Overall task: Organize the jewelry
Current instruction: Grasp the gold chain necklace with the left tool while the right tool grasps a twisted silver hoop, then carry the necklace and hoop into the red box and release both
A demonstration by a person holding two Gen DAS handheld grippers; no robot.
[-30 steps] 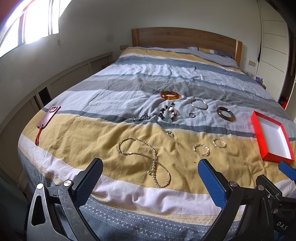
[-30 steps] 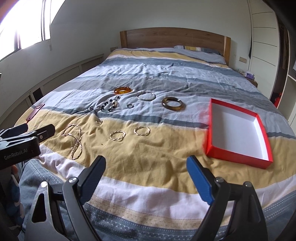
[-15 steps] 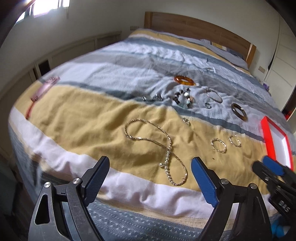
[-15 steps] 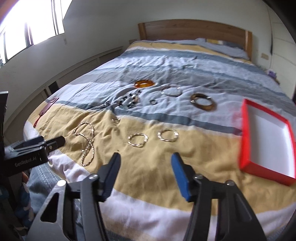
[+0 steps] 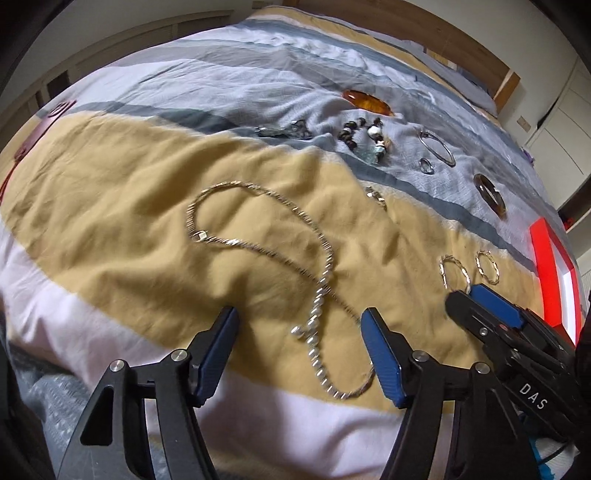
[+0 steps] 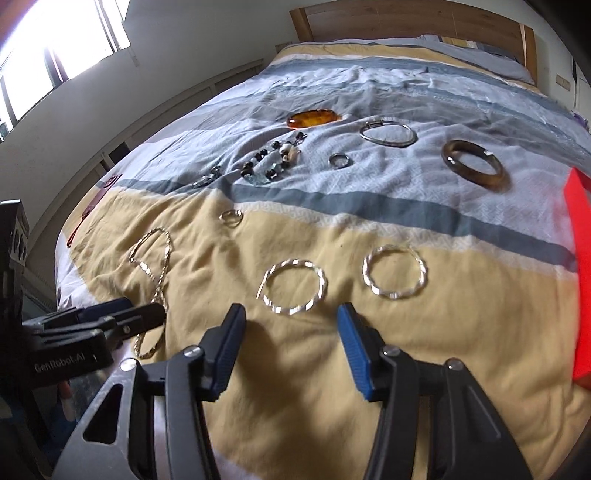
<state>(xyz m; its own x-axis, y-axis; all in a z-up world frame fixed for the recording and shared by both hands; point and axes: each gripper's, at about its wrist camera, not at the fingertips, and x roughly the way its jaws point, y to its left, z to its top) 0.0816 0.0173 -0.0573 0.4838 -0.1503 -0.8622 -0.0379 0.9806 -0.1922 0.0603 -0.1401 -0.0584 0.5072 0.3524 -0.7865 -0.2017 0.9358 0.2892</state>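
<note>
Jewelry lies spread on a striped bedspread. My left gripper (image 5: 299, 326) is open and empty, low over the beaded end of a long silver necklace (image 5: 258, 243). My right gripper (image 6: 291, 325) is open and empty, just short of a twisted silver hoop (image 6: 293, 286); a second hoop (image 6: 394, 271) lies to its right. Further back lie an amber bangle (image 6: 313, 118), a bead bracelet (image 6: 273, 158), a small ring (image 6: 339, 160), a thin silver bangle (image 6: 388, 133) and a brown bangle (image 6: 474, 166). The red box (image 5: 552, 273) sits at the right.
A small silver ring (image 6: 231, 218) and a dark clasp piece (image 6: 207, 177) lie left of the beads. A red strap (image 5: 40, 129) lies at the bed's left edge. Headboard (image 6: 406, 18) at the far end; wall and window to the left.
Both grippers have moved forward and down toward the bedspread, the left one to the necklace, the right one to the twisted hoops. Both jaw gaps look narrower than a second ago.
</note>
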